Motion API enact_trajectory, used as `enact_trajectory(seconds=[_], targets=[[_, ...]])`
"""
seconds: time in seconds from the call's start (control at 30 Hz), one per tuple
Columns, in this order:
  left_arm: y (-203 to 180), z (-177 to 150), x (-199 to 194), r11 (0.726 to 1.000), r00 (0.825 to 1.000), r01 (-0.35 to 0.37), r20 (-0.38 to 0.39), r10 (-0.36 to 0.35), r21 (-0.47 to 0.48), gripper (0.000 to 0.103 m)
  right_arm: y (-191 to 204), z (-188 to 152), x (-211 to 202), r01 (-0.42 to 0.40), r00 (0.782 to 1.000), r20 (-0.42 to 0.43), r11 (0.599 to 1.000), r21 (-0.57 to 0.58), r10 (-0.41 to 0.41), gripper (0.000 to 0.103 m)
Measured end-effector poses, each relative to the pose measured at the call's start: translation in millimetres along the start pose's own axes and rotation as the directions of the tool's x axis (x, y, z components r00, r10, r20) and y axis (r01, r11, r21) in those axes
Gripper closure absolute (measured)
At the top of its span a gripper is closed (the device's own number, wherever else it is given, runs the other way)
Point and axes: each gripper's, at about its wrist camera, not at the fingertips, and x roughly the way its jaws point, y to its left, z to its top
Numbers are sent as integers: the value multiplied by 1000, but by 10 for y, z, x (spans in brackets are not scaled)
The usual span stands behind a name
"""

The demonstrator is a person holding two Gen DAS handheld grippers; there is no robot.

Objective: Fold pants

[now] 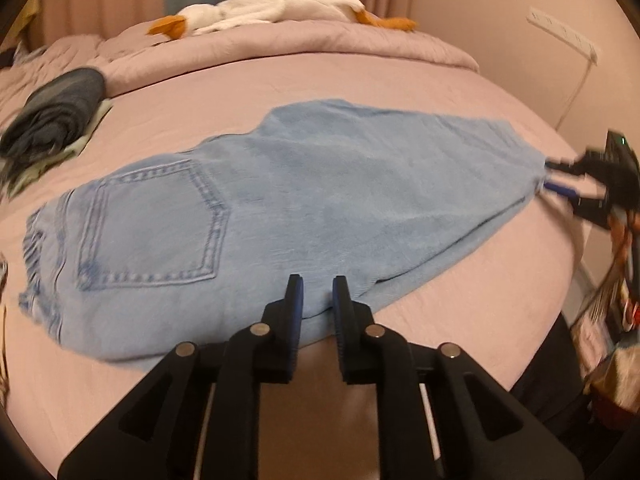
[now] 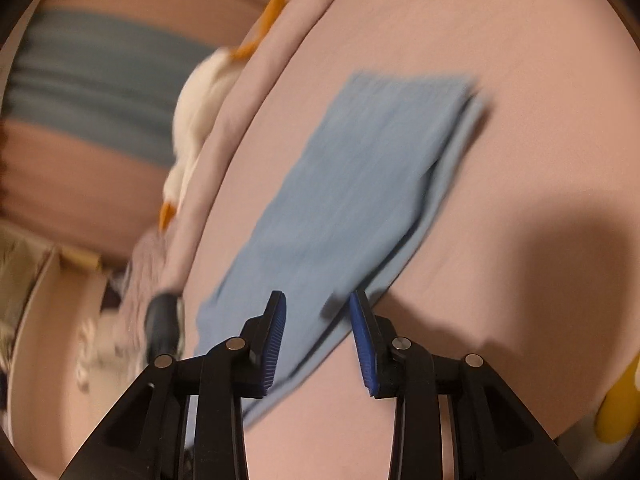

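Light-blue jeans (image 1: 280,200), legs stacked, lie across the pink bed (image 1: 400,80); the left gripper (image 1: 317,292), jaws narrowly parted, hovers at the near edge, the right gripper (image 2: 316,304), jaws wide, straddles the right hem, so gripping precedes the crosswise fold.

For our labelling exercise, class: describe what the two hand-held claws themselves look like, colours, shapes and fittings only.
The left claw and the right claw look alike: matte black angular plastic linkage arms joined by round silver pivot pins, ending in two flat fingers faced with ribbed dark blue pads. No cables, printed markings or sleeves are visible on either.
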Motion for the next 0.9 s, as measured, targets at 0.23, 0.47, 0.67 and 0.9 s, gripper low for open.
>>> enact_trajectory(seconds=[0.23, 0.47, 0.67, 0.9], targets=[[161, 119, -38, 996, 1000, 14, 24, -12, -86, 84, 877, -411, 600, -28, 993, -120, 941, -338, -14, 69], [329, -69, 147, 986, 995, 43, -79, -56, -163, 83, 1135, -851, 1140, 61, 939, -246, 818, -573, -242, 78], [344, -131, -67, 987, 995, 76, -57, -85, -144, 83, 1102, -835, 969, 72, 916, -279, 800, -596, -290, 92], [321, 179, -94, 997, 1000, 4, 29, -1, -78, 54, 1614, -941, 1143, -28, 960, -220, 722, -691, -174, 92]])
